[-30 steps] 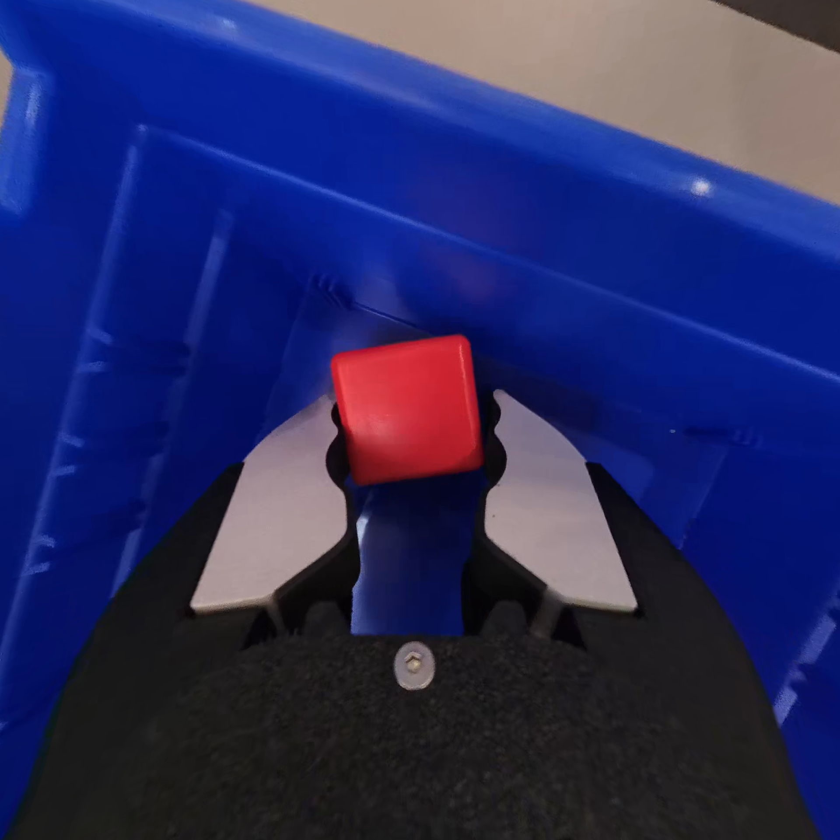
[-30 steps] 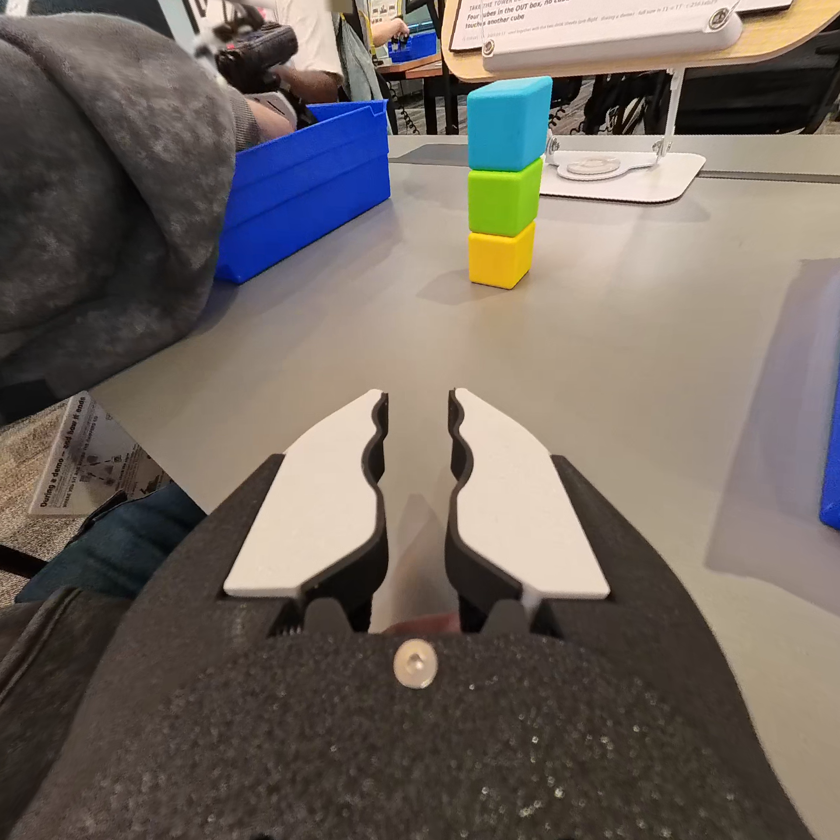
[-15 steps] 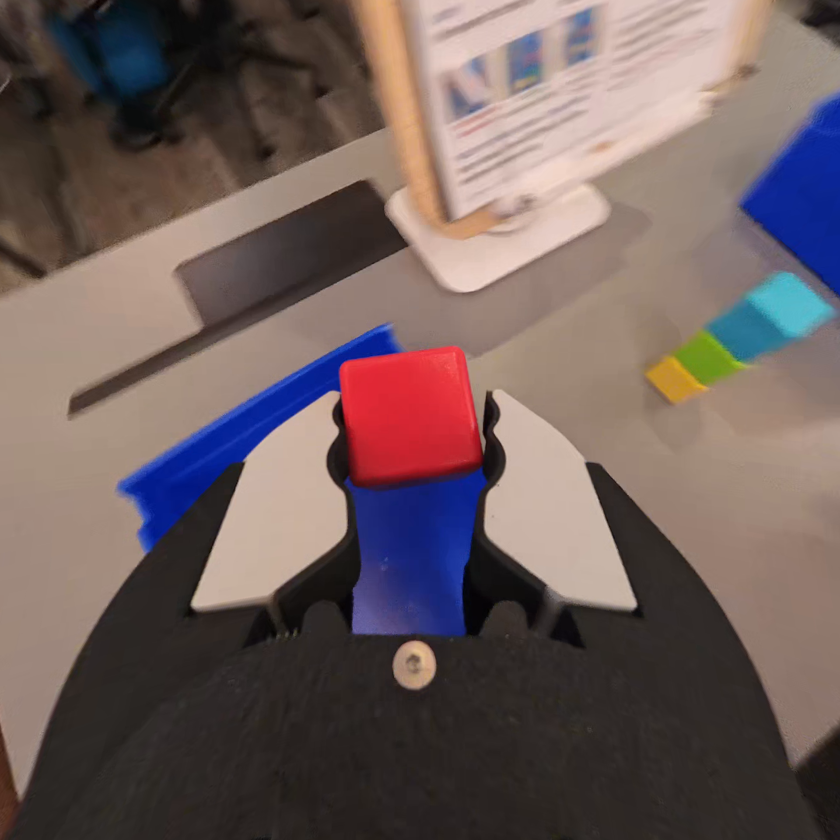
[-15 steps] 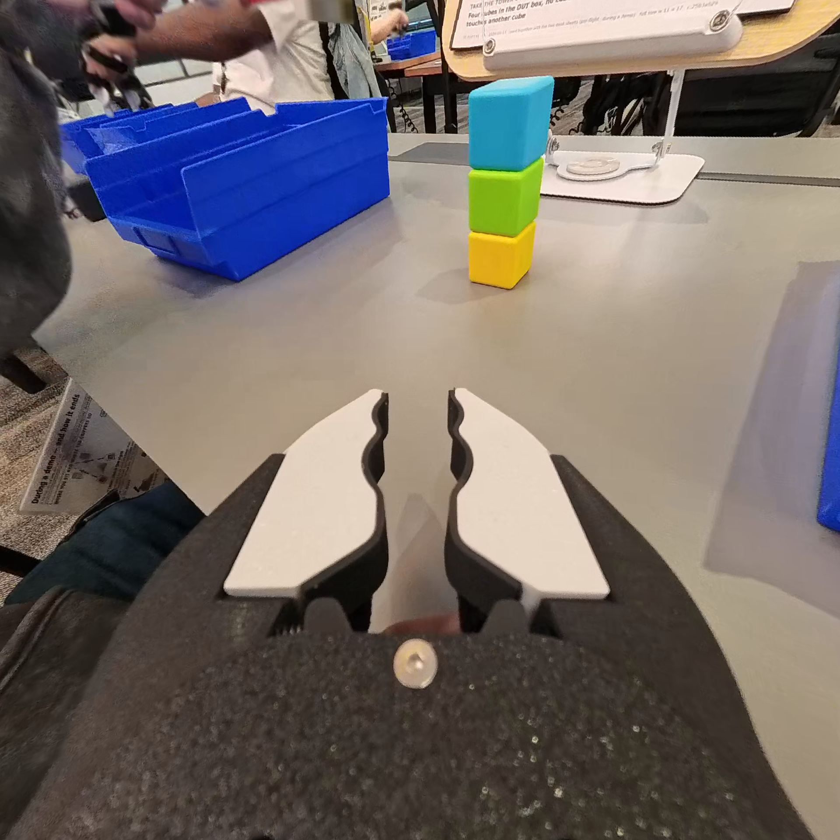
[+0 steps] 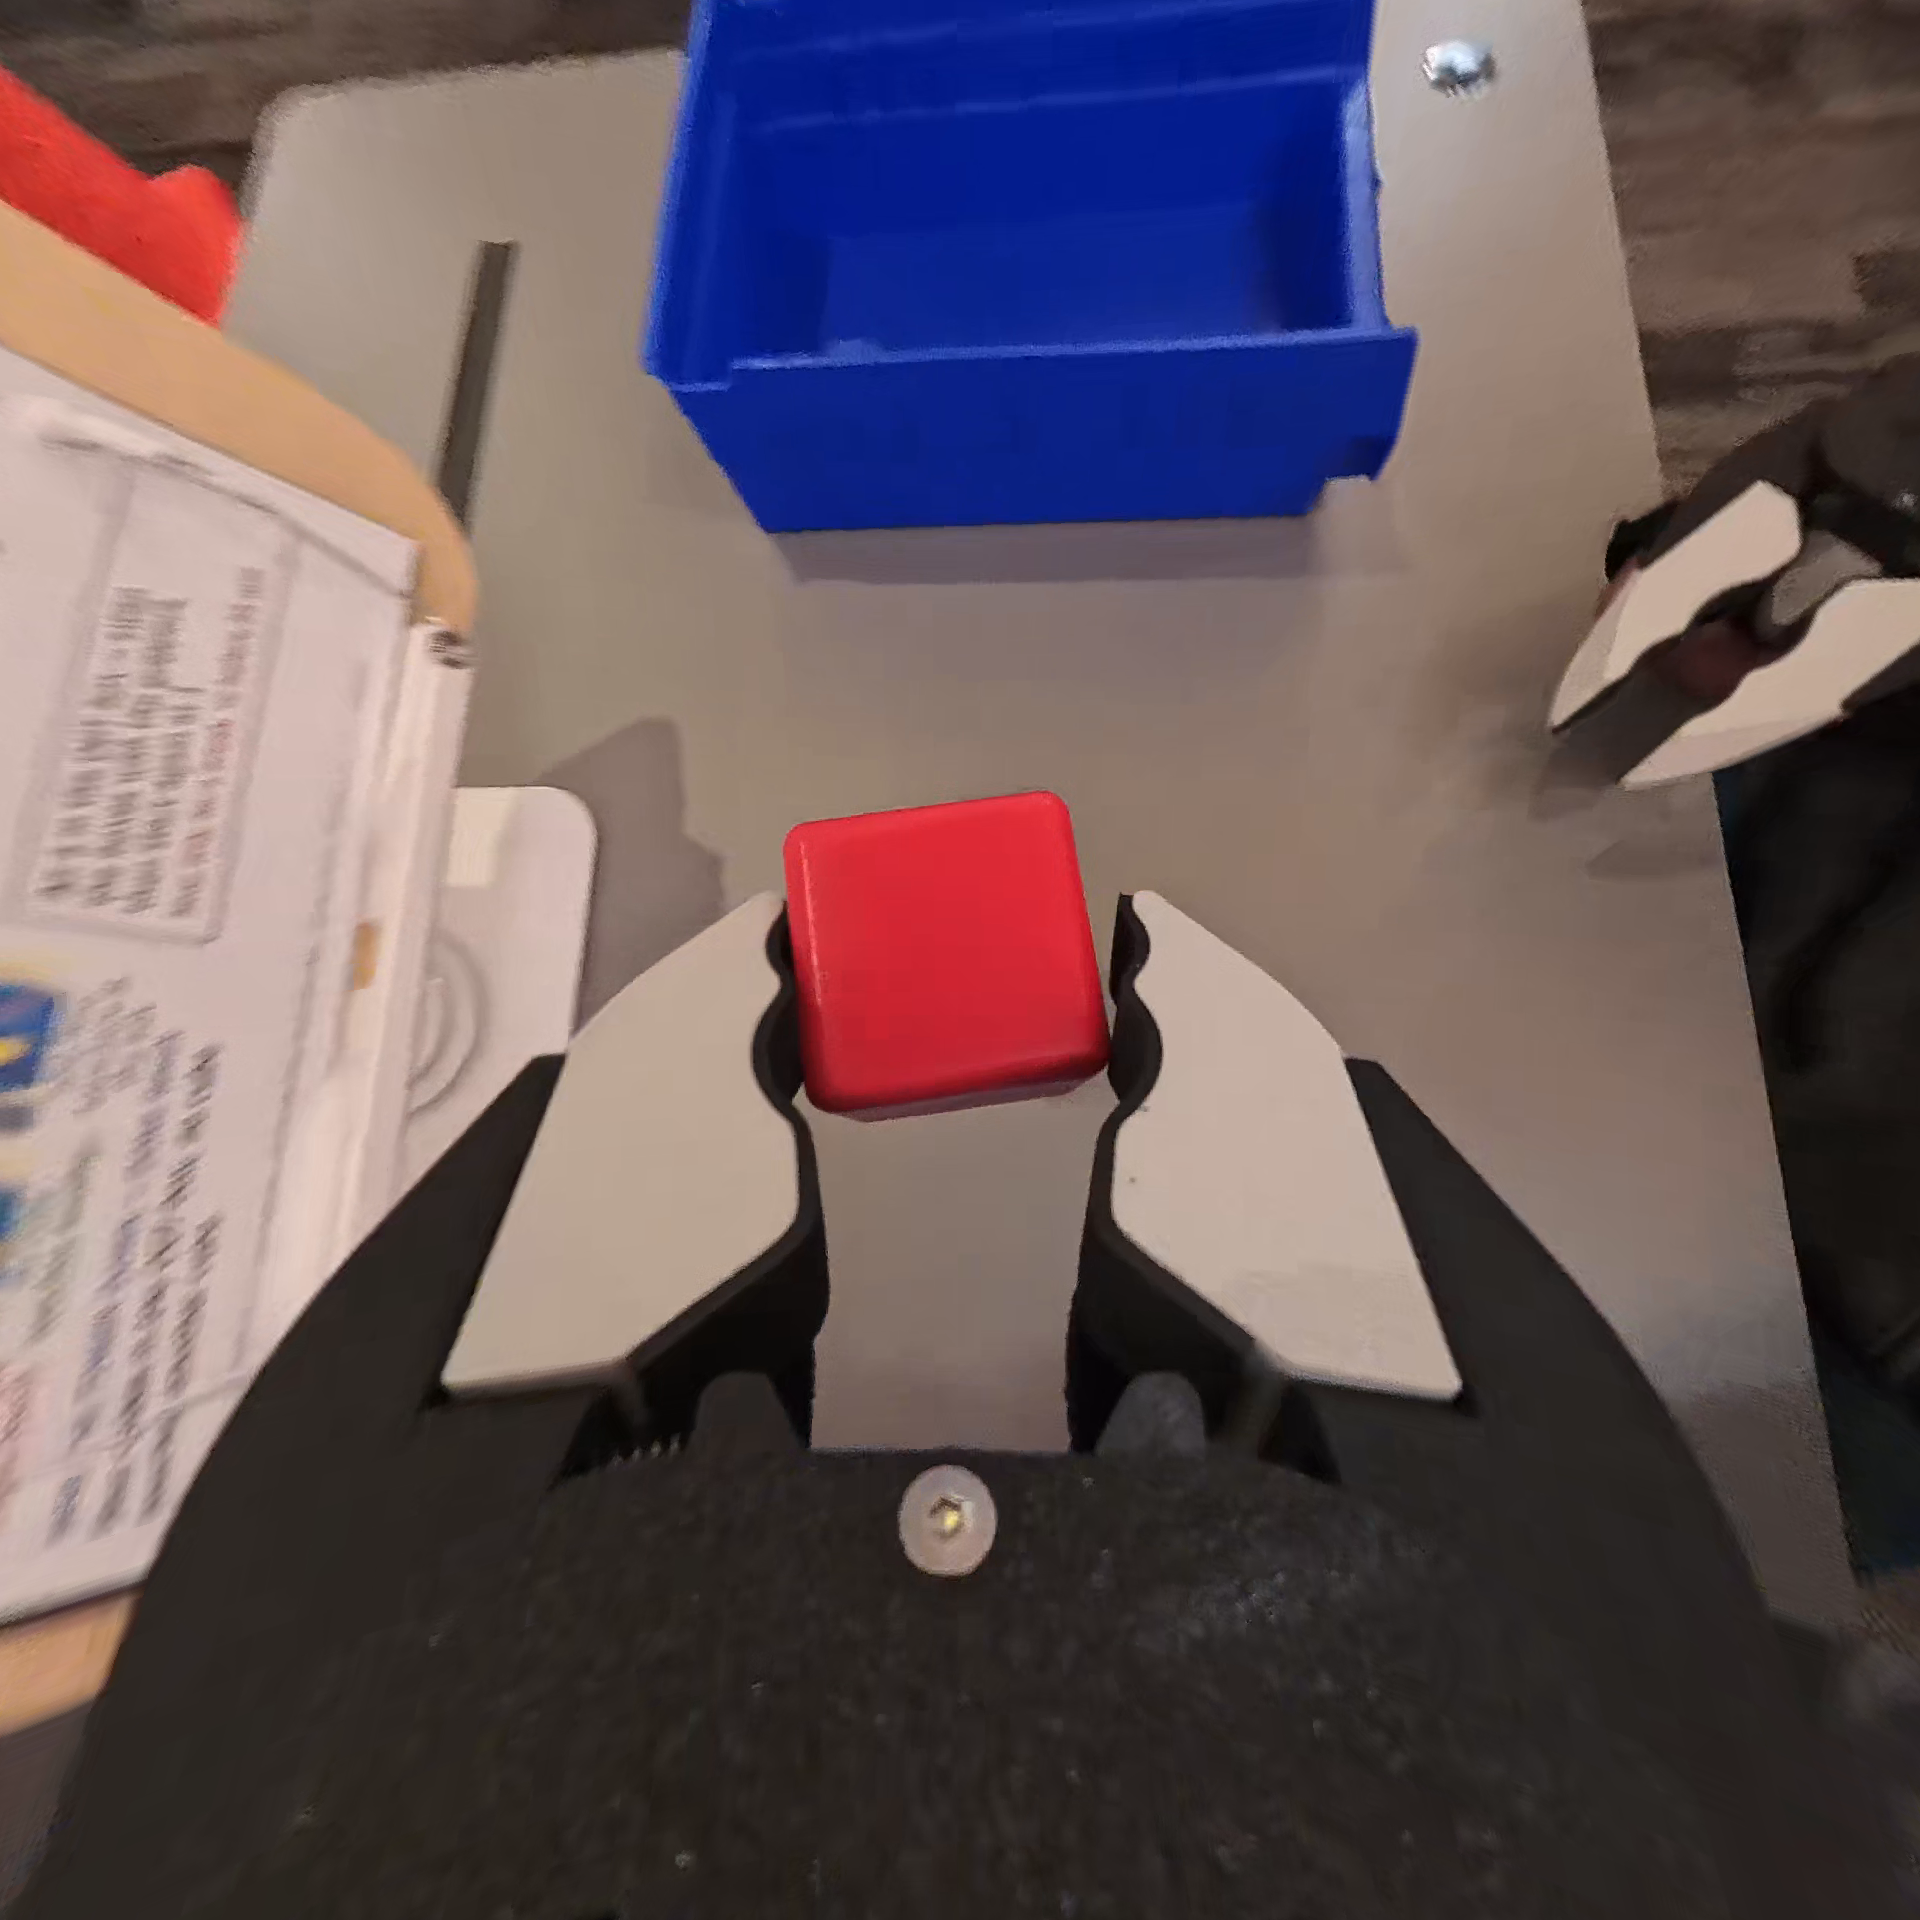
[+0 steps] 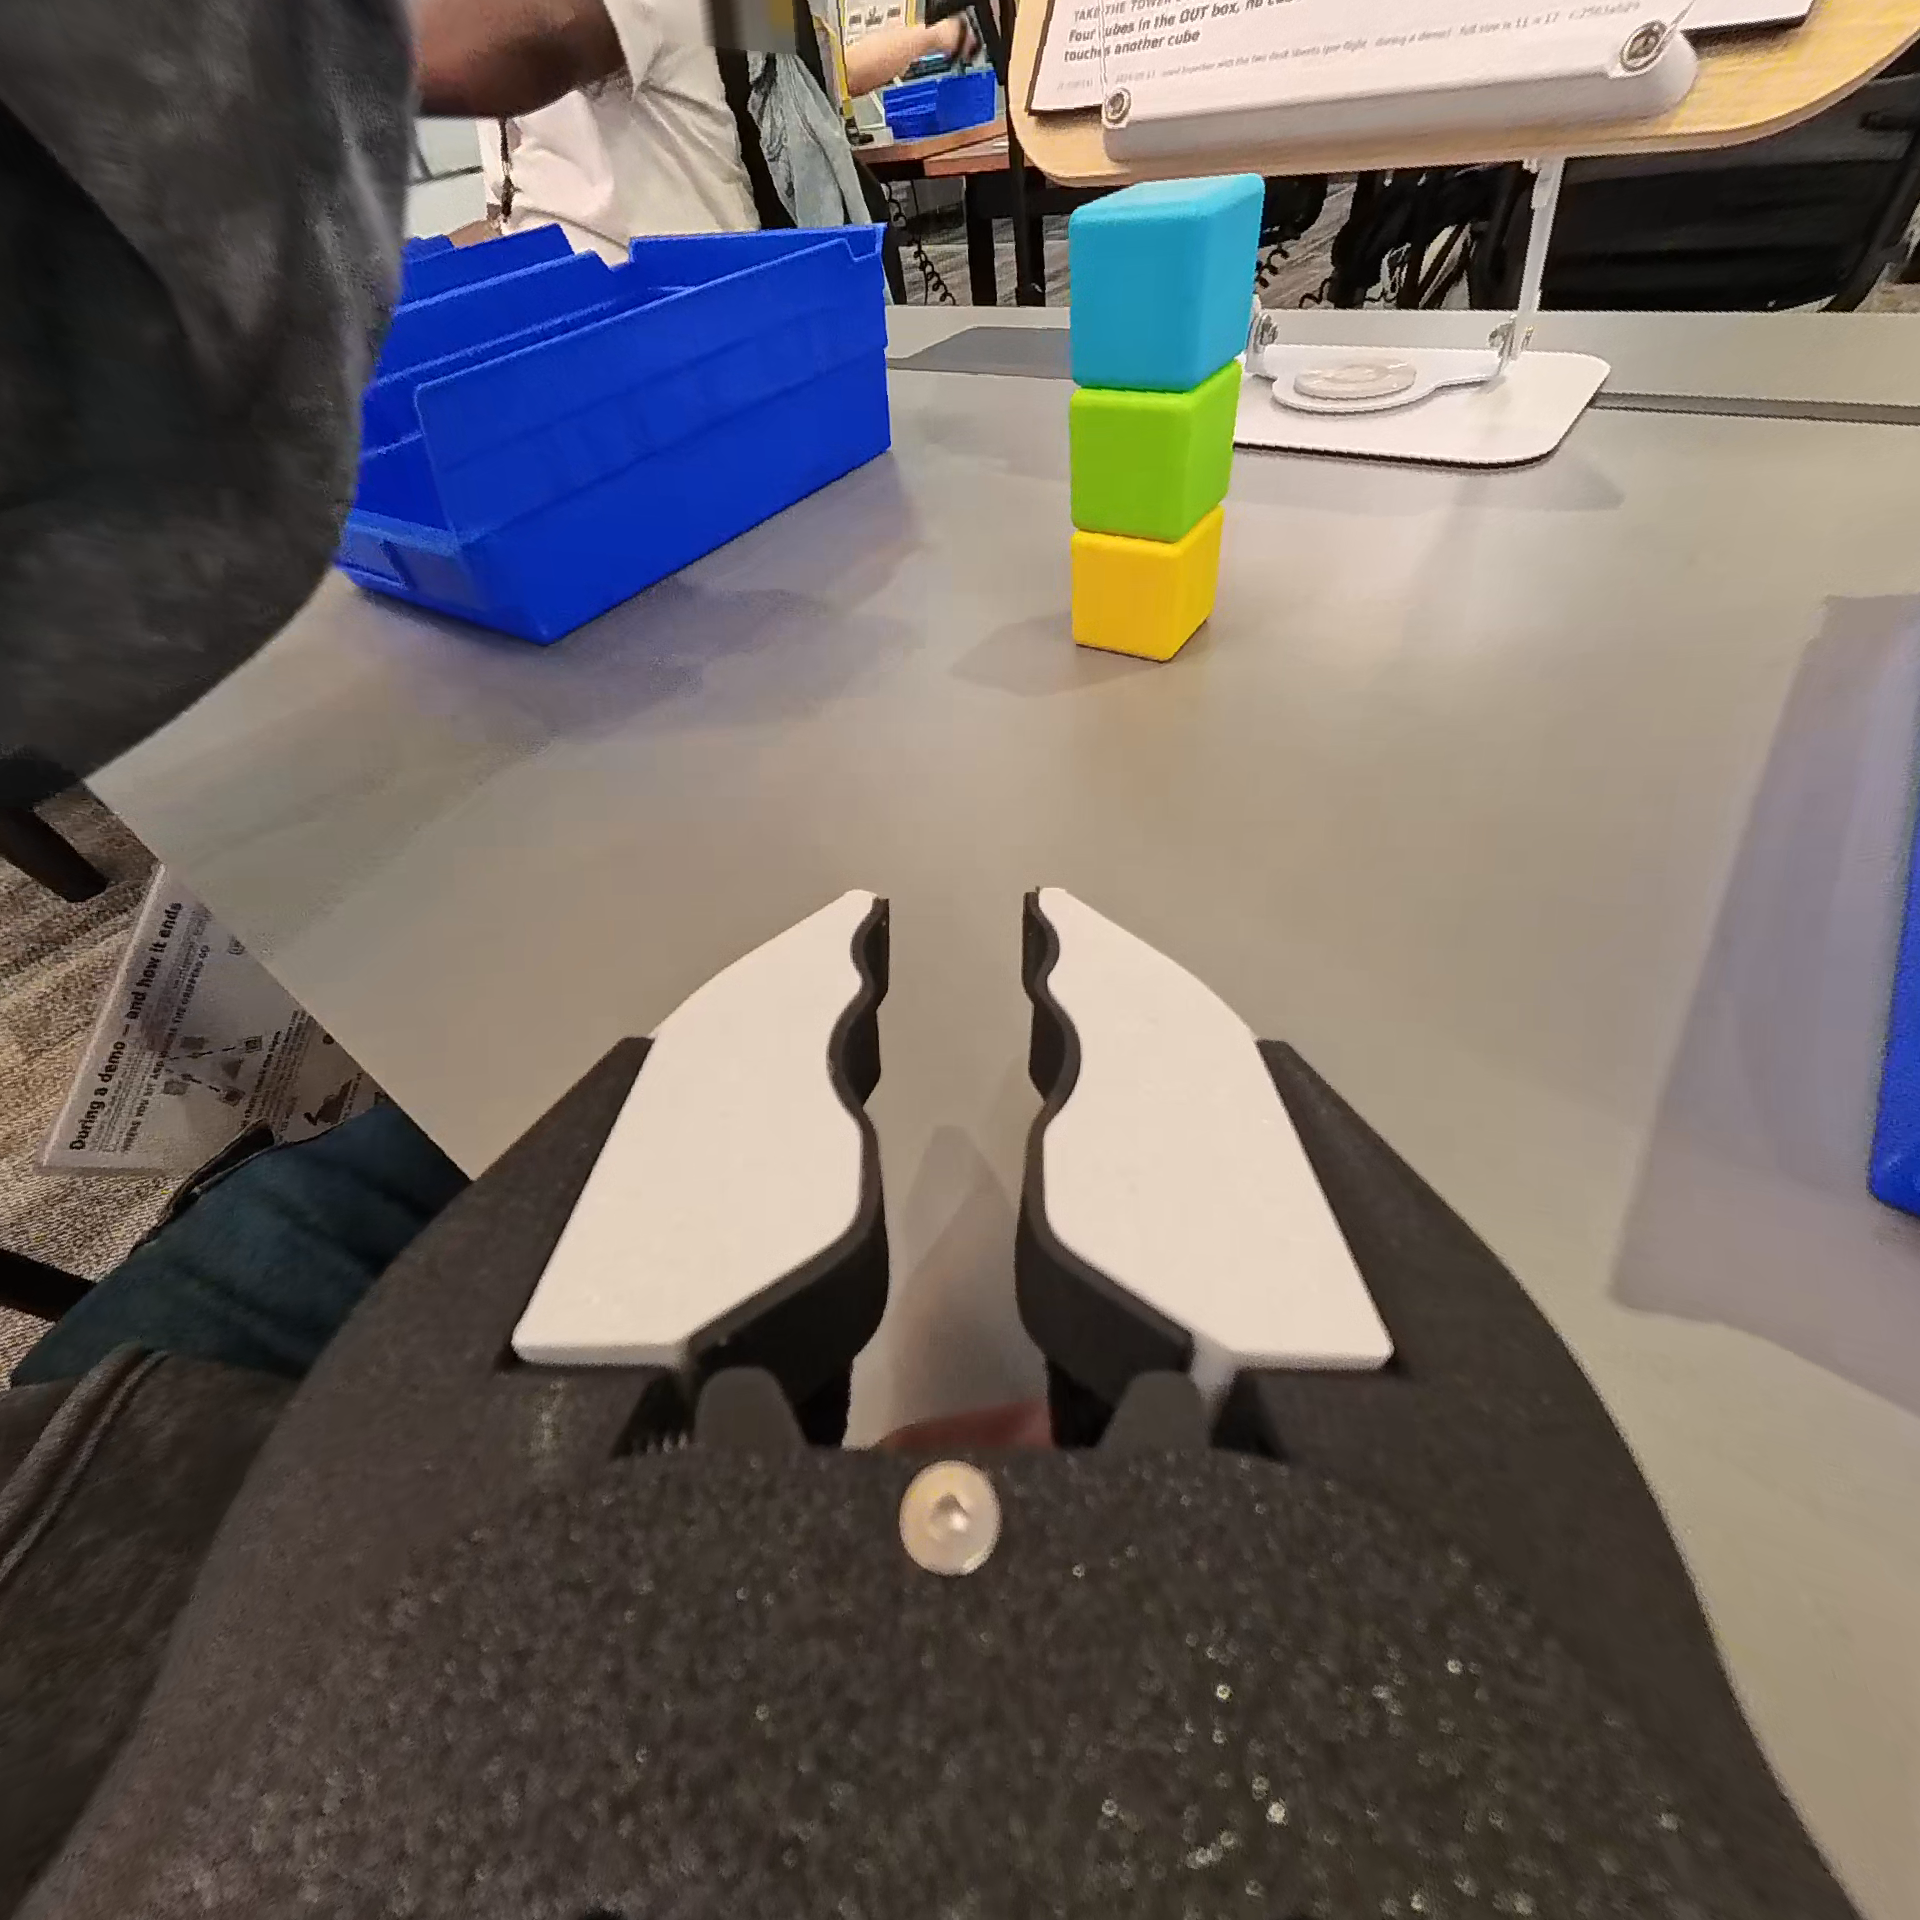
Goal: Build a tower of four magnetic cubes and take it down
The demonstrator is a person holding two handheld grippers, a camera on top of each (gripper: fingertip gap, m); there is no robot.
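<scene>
Red cube (image 5: 940, 951) in left tongs (image 5: 948, 961)

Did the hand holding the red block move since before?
Yes. The left hand-held gripper, shut on the red cube, was deep inside a blue bin; now it hangs over the grey table, facing a blue bin ahead.

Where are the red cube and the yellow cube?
red cube (image 5: 940, 951), left wrist view, middle of its top face.
yellow cube (image 6: 1141, 588), right wrist view, front face at the tower's bottom.
</scene>
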